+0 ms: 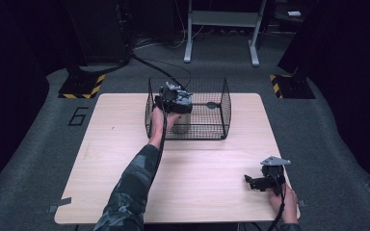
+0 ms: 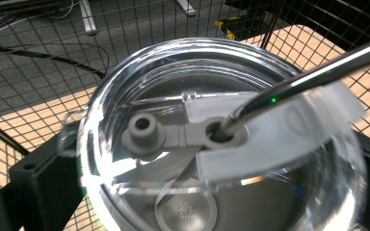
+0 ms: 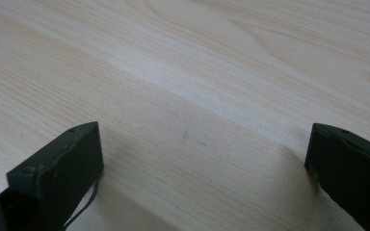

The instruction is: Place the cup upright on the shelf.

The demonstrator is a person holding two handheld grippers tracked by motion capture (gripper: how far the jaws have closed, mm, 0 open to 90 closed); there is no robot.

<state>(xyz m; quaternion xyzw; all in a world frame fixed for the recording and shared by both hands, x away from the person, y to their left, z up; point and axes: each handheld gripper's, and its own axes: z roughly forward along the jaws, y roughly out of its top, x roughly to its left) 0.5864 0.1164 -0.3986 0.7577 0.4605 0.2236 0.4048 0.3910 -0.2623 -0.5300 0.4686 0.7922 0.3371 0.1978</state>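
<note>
Nearest the person, the right tongs [image 1: 255, 182] rest low on the wooden worktop [image 1: 207, 168] at its right front corner, jaws spread wide with bare wood between them. Farther back, the left tongs [image 1: 173, 98] reach into the black wire basket [image 1: 221, 103], clamped around a clear lidded cup [image 2: 221, 139] with a metal straw [image 2: 313, 70] through its lid.

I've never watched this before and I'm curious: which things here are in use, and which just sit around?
In use:
left tongs
clear plastic lidded cup
metal straw
black wire basket

Sitting around:
right tongs, open on the pale wooden table
grey metal stand
</note>
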